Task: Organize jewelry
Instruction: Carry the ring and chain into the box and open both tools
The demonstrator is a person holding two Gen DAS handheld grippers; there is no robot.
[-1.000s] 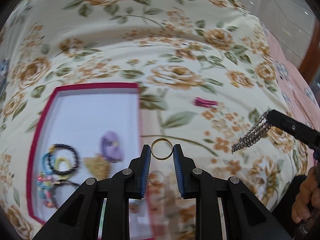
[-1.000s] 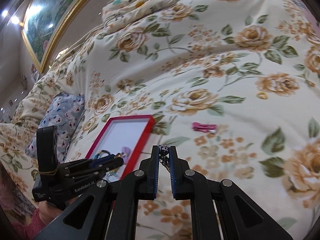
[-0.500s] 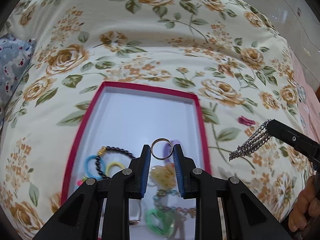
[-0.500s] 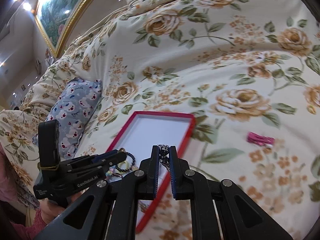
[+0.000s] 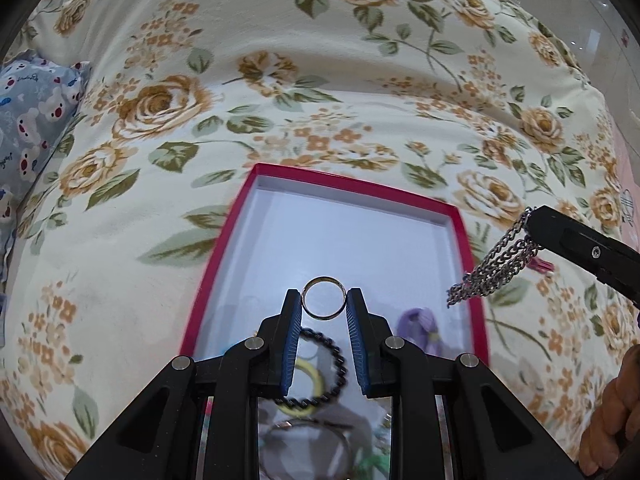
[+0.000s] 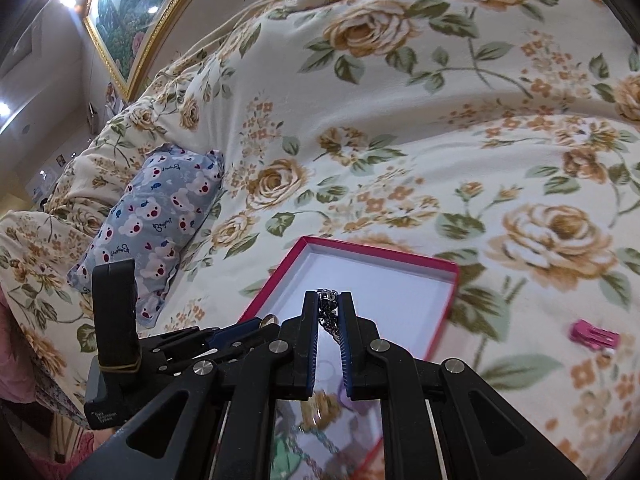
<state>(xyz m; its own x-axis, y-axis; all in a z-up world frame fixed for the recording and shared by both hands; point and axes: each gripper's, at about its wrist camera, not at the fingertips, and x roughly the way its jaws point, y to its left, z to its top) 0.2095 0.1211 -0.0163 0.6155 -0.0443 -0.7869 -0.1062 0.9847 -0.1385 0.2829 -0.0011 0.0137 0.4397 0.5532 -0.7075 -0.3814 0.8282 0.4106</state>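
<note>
Jewelry box (red-rimmed) lies on a rose-print bedspread below a gold-framed painting

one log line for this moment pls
left gripper: holds ring | right gripper: holds chain | both over red box

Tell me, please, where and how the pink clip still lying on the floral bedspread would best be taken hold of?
Grip the pink clip across its narrow width, likely coming from above: it lies flat on the bedspread, beside the red box, with its long sides clear of other items.
</note>
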